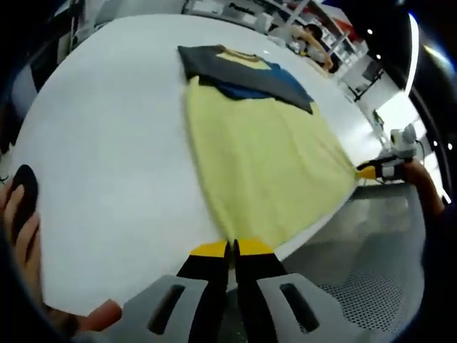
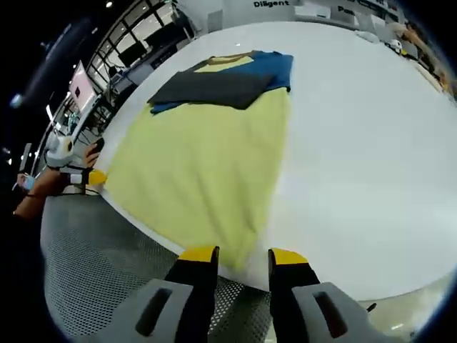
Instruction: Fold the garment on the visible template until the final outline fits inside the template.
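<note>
A yellow garment (image 1: 264, 157) with dark grey and blue sleeves (image 1: 243, 71) folded across its top lies flat on the white table (image 1: 107, 143). My left gripper (image 1: 230, 248) is shut on the near hem corner at the table's edge. The right gripper (image 1: 366, 171) sits at the other hem corner, far right. In the right gripper view the same garment (image 2: 200, 157) spreads away from me, and my right gripper (image 2: 243, 255) stands open with the hem corner between its yellow tips. The left gripper (image 2: 96, 177), held by a hand, pinches the left hem corner.
A grey perforated surface (image 2: 93, 271) lies below the table's near edge. A hand (image 1: 18, 214) with a black object shows at the left of the left gripper view. Desks and people stand beyond the table's far side (image 1: 314, 36).
</note>
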